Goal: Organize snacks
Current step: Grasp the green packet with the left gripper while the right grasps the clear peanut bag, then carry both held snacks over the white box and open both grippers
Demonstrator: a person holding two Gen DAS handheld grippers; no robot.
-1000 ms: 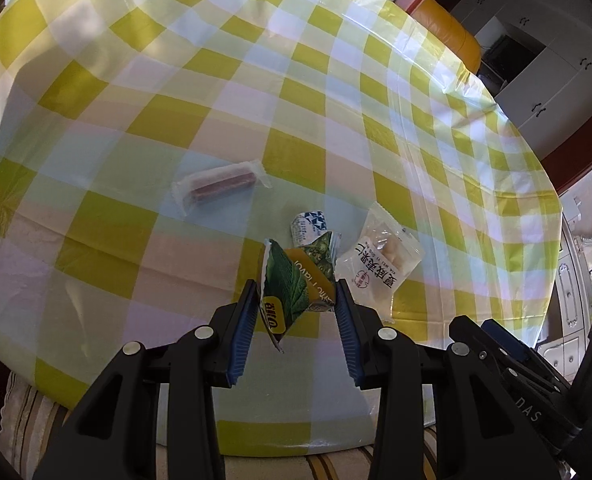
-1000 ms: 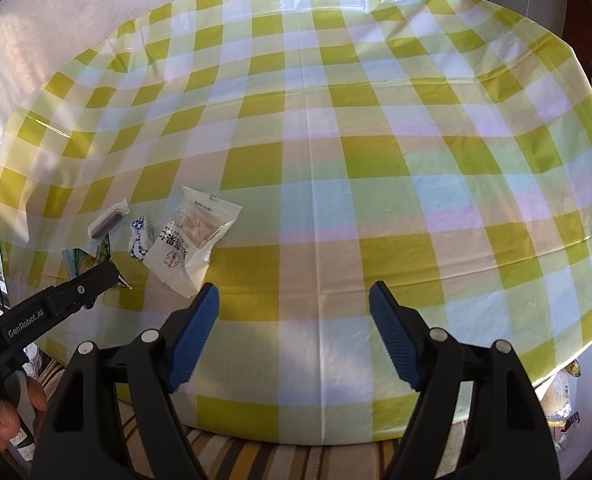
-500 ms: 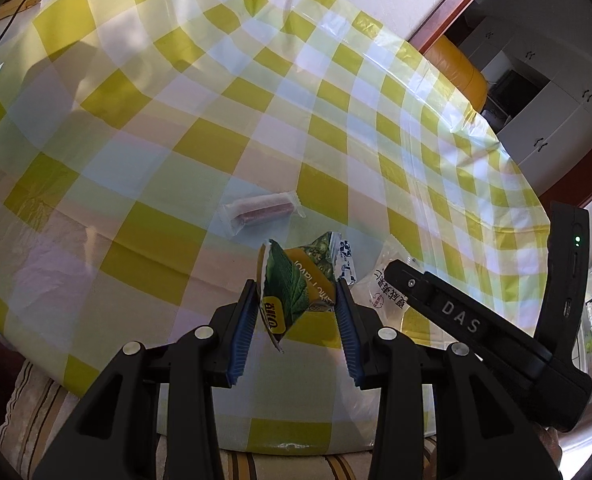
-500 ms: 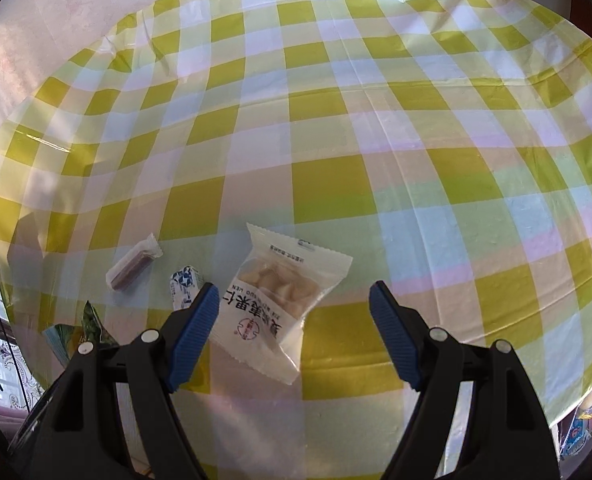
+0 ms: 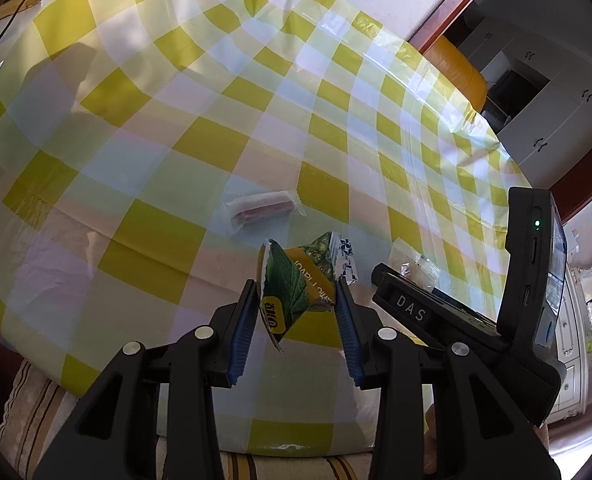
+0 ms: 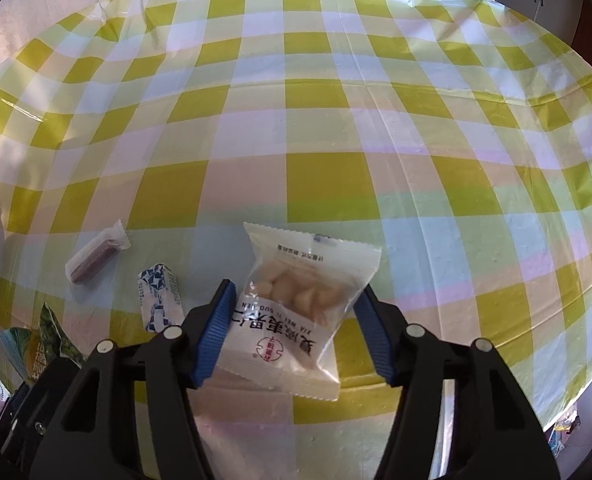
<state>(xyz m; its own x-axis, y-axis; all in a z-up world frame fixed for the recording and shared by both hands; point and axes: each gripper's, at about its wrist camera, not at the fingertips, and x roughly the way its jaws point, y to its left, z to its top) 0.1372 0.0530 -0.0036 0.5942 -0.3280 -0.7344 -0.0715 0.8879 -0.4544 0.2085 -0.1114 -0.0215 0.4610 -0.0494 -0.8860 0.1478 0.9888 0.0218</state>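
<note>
The right gripper (image 6: pixel 291 332) is closing its blue pads around the white plastic nut packet (image 6: pixel 300 312) lying on the yellow-checked bench (image 6: pixel 336 168); the slick film may be buckling and slipping out. The left gripper (image 5: pixel 296 316) is pinching a green-and-yellow foil sachet (image 5: pixel 291 284) aloft.

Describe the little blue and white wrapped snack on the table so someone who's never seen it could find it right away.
On the yellow-and-white checked tablecloth, look near the front edge, where a few snacks lie together. The small blue-and-white patterned packet lies between a clear-wrapped dark reddish bar and a larger white pouch of pale nuts. It alone carries a blue geometric print.
</note>
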